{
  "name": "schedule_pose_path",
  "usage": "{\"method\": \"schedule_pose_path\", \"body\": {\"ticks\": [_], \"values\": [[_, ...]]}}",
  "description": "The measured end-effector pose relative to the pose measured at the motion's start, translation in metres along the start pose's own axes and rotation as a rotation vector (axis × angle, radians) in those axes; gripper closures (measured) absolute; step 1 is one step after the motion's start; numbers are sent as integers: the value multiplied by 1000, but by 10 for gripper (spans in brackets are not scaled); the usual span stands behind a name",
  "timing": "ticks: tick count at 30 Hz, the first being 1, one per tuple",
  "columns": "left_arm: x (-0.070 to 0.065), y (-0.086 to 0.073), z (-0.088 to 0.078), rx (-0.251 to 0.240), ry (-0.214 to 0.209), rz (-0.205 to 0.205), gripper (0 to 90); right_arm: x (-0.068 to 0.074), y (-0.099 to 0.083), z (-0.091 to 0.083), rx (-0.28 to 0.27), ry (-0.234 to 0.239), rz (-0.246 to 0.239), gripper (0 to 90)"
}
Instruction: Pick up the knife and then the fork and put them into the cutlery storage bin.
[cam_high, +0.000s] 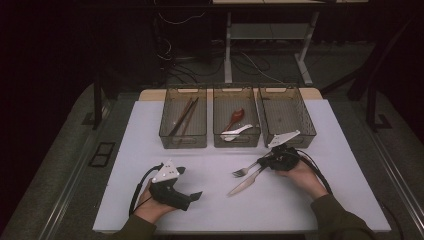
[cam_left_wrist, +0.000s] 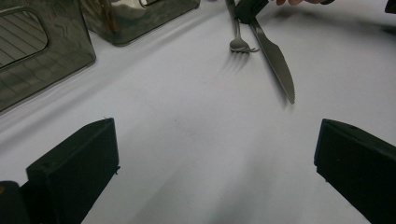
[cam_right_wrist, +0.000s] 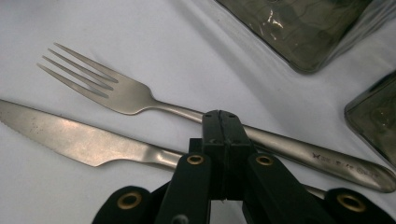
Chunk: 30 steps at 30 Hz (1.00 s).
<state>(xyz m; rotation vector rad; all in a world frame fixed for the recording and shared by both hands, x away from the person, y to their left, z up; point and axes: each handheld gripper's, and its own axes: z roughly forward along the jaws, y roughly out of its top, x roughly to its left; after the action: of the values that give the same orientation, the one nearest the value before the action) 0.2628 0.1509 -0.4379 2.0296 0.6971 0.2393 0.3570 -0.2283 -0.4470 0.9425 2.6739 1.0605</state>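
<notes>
Cutlery sorting is the work in hand: on the white table three smoked bins stand in a row, the left bin with chopsticks, the middle bin with a red and a white spoon, the right bin apparently bare. In front of the middle and right bins lie a knife and a fork, side by side and close together, handles toward the right gripper. That gripper's jaws are pressed together, their tips lying over the fork's handle and just beside the knife's; whether they pinch the fork or merely rest on it I cannot tell, since the closed tips hide the contact. The left gripper sits well apart with its jaws wide and nothing between them. Both pieces look like polished steel: stiff, fairly weighty for their size, and slick, so likely to swivel or slip in a narrow pinch. The flat handle near its middle seems the best hold, edge to edge. The knife's handle end is hidden behind the gripper body.
</notes>
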Motion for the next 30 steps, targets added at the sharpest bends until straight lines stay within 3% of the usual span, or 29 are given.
{"method": "schedule_pose_path", "body": {"ticks": [12,19,30], "values": [[-1,0,0,4,-7,4,0,-10,-4,-9,34,-96,-16,896],[-2,-1,1,10,-13,10,0,-11,-5,-11,47,-99,-25,897],[-3,0,1,9,-18,11,0,-11,-9,-18,81,-46,-47,897]]}}
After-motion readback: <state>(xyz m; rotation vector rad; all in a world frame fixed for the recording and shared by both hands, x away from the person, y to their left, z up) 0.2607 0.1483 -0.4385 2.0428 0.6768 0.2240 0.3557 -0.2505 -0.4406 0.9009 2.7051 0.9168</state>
